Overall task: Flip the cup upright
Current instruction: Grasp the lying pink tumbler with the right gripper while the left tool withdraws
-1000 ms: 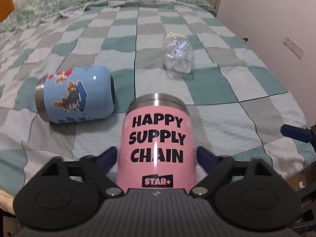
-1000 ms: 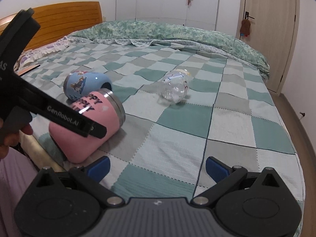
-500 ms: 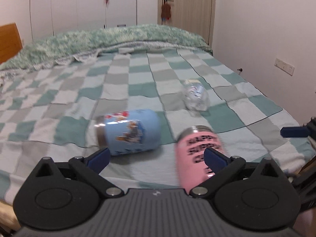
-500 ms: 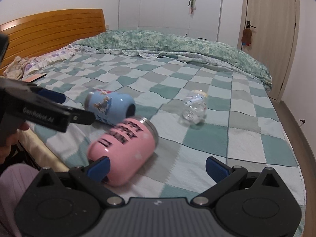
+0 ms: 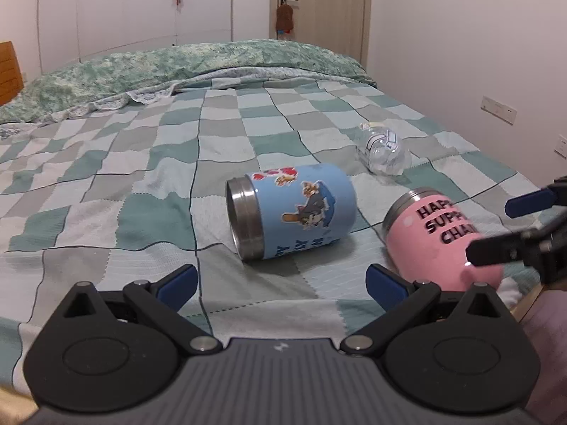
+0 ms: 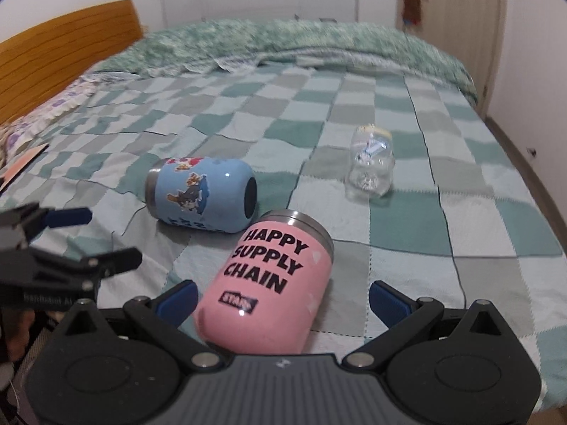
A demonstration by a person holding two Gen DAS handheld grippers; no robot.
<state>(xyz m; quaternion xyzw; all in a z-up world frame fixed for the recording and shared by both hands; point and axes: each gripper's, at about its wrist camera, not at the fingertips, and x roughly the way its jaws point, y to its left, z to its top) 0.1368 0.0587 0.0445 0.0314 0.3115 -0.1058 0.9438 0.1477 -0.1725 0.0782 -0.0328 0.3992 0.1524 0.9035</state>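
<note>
A pink cup (image 6: 273, 283) marked "HAPPY SUPPLY CHAIN" lies on its side on the checked bedspread, steel rim pointing away; it also shows in the left wrist view (image 5: 436, 237). A blue cartoon cup (image 5: 294, 209) lies on its side beside it, also in the right wrist view (image 6: 205, 194). My right gripper (image 6: 283, 299) is open, its jaws on either side of the pink cup's base. My left gripper (image 5: 280, 283) is open and empty, pulled back from both cups.
A clear glass jar (image 6: 370, 166) lies on its side farther back on the bed, also in the left wrist view (image 5: 384, 148). A green quilt (image 5: 177, 67) is bunched at the far end. A wooden headboard (image 6: 53, 49) is at left, a wall (image 5: 496, 53) at right.
My left gripper let go of the pink cup and drew back; the cup now lies on its side. My right gripper moved in around the pink cup's base.
</note>
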